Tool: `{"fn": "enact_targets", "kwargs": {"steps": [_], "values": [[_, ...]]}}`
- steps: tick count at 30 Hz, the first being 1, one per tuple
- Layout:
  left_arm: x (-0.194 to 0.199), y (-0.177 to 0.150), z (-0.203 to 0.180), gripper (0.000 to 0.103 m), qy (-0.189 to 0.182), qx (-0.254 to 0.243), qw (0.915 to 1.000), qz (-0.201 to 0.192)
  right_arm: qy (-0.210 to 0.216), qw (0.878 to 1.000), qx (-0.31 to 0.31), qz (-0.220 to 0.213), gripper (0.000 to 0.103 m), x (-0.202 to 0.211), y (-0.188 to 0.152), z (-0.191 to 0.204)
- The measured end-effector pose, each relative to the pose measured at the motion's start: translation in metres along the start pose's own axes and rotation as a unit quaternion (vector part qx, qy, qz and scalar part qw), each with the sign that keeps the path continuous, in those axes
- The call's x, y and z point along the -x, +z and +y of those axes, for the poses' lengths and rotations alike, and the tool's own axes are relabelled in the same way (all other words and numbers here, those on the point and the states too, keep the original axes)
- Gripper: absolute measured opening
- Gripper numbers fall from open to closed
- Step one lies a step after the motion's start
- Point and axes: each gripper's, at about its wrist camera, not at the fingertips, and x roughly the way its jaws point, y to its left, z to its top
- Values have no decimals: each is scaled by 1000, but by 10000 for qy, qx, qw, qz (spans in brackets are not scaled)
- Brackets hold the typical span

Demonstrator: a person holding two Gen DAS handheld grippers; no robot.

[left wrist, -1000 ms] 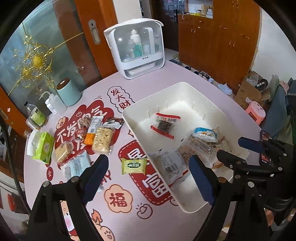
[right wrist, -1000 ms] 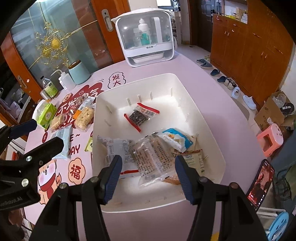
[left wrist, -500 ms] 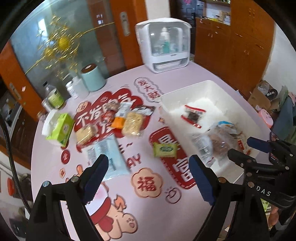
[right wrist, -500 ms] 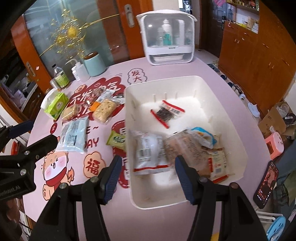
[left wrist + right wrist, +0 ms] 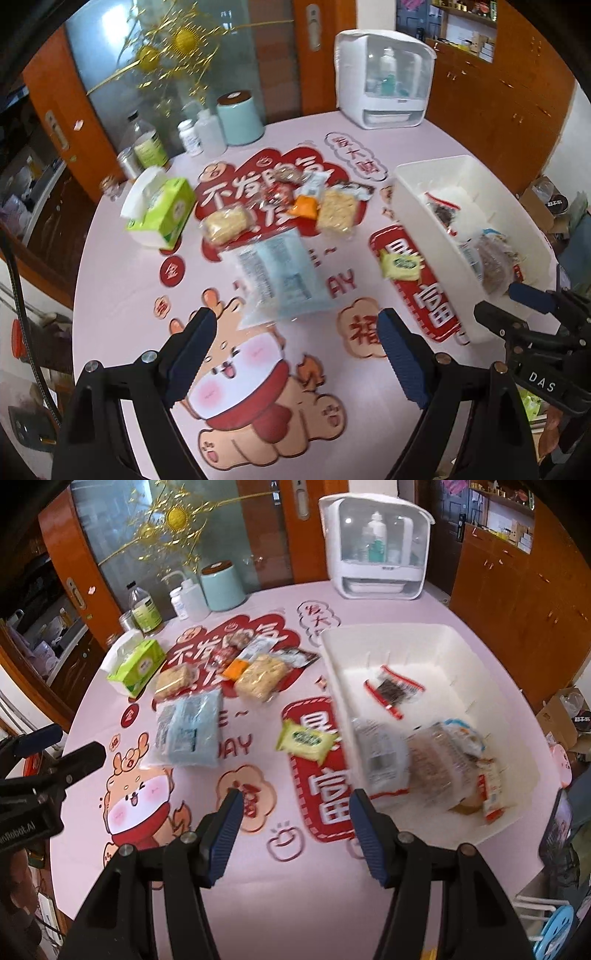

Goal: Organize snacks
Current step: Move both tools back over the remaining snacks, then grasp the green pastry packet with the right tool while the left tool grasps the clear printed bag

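Above counter (image 5: 122,295), both claws released, empty.
At twelve o'clock of left claw (image 5: 295,354): blue packet (image 5: 277,277), soft, light, likely slippery; best pinched at crimped edge.

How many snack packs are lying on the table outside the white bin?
About 8: light-blue pack, green pack, two beige bars, and roughly four overlapping small packs behind; some may be hidden.

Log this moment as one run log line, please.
stage: reaching for table snacks | left gripper: open, empty, over blue packet | right gripper: open, empty | white bin: several snacks inside
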Motion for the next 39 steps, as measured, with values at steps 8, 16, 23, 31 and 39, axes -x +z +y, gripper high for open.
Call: {"fn": "enact_targets", "kwargs": {"steps": [8,16,23,31,39], "values": [[-18,-13,45,88,-130,49,9998,159,-25,9998,114,171,60,-17,-9,40],[-63,11,55,88,-304,168,9988,348,16,9903,1271,559,60,-69,30,40],[-131,36,47,88,-214,213,9953,922,34,9727,1995,1181,60,-132,61,31],[-188,43,51,88,-207,342,9863,1599,-288,9303,3199,1773,60,-183,67,49],[-215,48,50,88,-196,388,9815,1865,-319,8720,4250,2408,61,-208,63,55]]}}
